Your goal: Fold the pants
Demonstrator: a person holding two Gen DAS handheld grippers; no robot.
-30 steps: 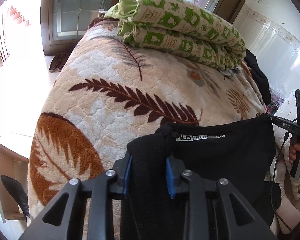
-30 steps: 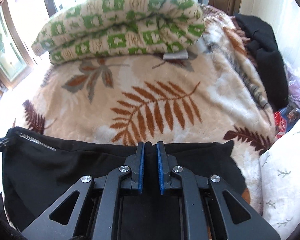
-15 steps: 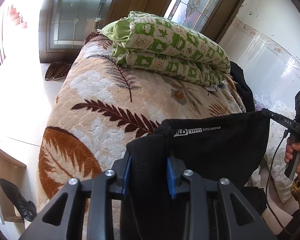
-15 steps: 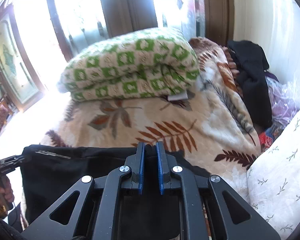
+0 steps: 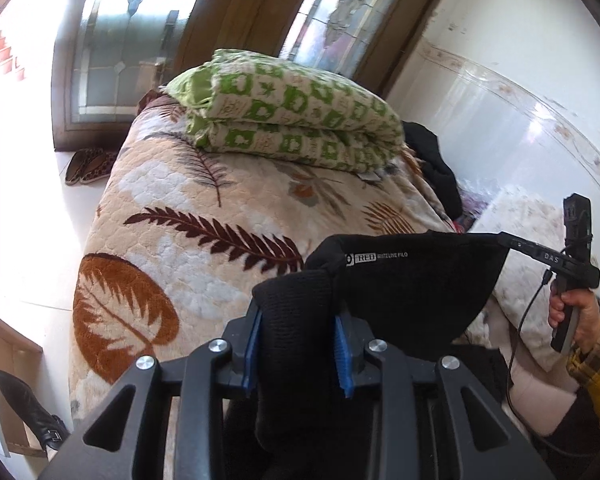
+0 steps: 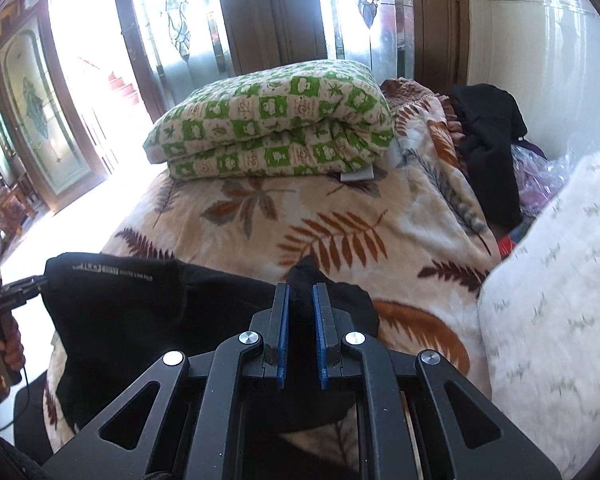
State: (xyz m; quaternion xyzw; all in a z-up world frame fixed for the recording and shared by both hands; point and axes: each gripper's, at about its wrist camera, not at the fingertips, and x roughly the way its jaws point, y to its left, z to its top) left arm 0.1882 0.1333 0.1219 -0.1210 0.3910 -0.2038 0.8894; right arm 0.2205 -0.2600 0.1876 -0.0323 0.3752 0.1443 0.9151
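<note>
Since a second ago pants [image 5: 416, 292] lifted clear of blanket [image 5: 188, 216], now lower centre of frame, left gripper [image 5: 298, 344] and right gripper [image 6: 301, 334] each clamped on waistband corner; judged ready to lay flat.

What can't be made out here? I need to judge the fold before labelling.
- Lower part of the black pants: left wrist view, hidden behind the left tongs.
- Pants legs: right wrist view, hidden by the right tongs.
- Small waistband print: partly illegible.
</note>
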